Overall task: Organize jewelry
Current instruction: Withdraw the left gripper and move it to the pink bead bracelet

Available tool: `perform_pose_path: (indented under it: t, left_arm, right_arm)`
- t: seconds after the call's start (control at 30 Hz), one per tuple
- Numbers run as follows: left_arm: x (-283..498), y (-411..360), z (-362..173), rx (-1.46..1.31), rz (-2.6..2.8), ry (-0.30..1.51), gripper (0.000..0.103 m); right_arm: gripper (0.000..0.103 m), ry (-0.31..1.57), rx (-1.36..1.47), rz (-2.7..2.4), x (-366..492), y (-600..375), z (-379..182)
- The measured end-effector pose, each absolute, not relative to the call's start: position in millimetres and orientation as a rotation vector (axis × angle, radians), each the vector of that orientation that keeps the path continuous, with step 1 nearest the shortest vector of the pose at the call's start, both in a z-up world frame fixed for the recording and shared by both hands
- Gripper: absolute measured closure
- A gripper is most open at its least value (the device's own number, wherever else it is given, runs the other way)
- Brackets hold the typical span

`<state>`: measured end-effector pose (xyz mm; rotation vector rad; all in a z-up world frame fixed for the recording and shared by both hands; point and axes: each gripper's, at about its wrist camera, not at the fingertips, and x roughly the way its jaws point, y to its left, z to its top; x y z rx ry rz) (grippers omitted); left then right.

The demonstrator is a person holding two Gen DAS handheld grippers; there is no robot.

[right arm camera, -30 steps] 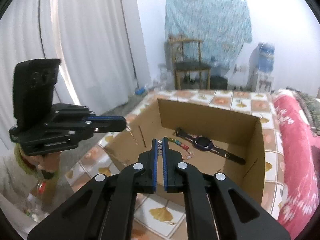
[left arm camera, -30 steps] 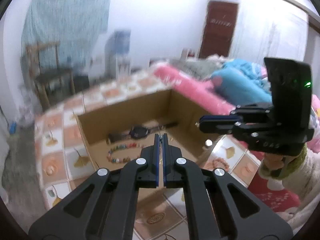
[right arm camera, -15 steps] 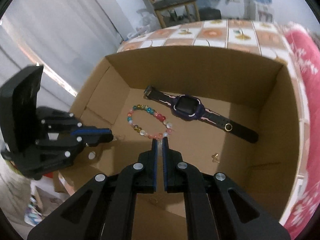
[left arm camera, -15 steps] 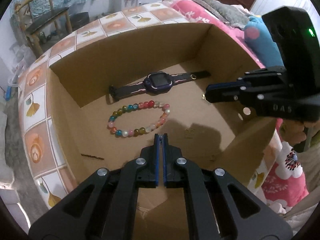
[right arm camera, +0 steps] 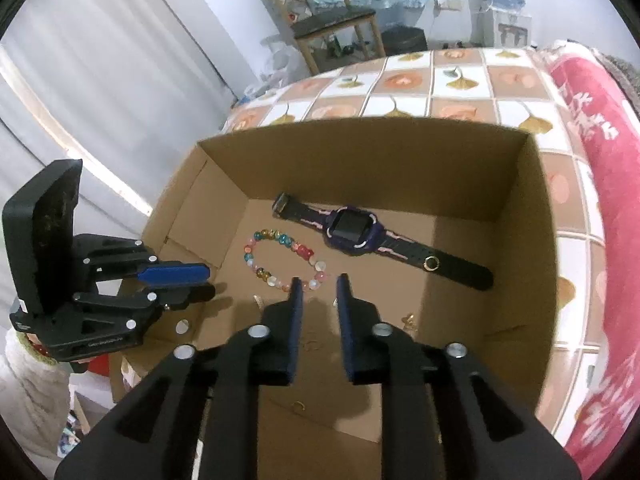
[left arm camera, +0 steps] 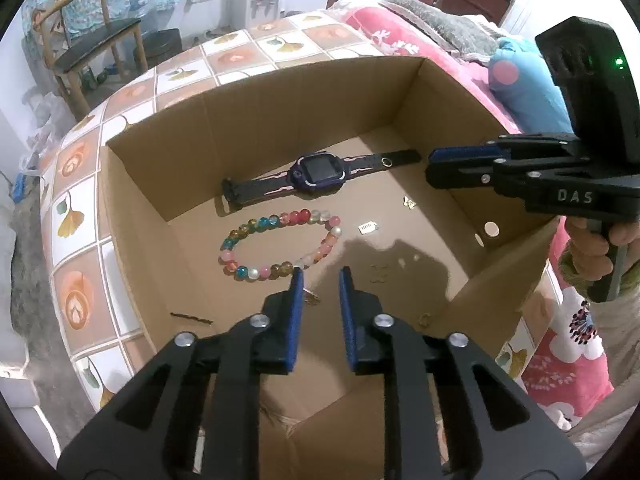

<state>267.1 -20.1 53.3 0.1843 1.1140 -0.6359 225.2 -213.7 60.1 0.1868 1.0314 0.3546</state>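
Bead bracelet (left arm camera: 280,244) lying flat on floor of cardboard box (left arm camera: 304,120), near its middle, as a loop stretched roughly parallel to far wall; purple watch (left arm camera: 318,172) just behind it, closer to far wall, strap laid out straight along same direction, buckle end toward left wall of box, holed end toward right wall, as left wrist view gives it. Left gripper (left arm camera: 320,274) over near part of box floor, jaws opening, nothing between them; near edge of bracelet just ahead of left fingertip and slightly to its left. Right gripper (right arm camera: 318,284) also with jaws opening and empty, bracelet's near end directly in front of its tips; seen from left wrist view reaching in over right wall of box. Judging by this, both about equally near bracelet; long axis across line of either gripper, so probably pinching one side of loop. Small gold pieces (left arm camera: 409,202) scattered on floor toward right wall, too small to identify.
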Motion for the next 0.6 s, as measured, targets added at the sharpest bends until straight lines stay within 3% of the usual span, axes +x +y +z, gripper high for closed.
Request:
perform_pose_path:
  t: [0.27, 0.4, 0.5, 0.6]
  left_arm:
    - [258, -11, 69, 0.163, -0.622, 1.069, 0.083]
    - [231, -1, 96, 0.165, -0.617, 0.95, 0.068]
    - [201, 6, 114, 0.181, -0.625, 0.841, 0.052]
    - [166, 17, 124, 0.137, -0.643, 0.776, 0.046]
  right_arm:
    - [0.083, 0.941, 0.185, 0.343, 208, -222, 86]
    - [0.067, 0.858, 0.193, 0.356, 182, -227, 107]
    - [0.063, 0.776, 0.176, 0.361, 149, -228, 121]
    - [0.063, 0.723, 0.184, 0.376, 114, -229, 123]
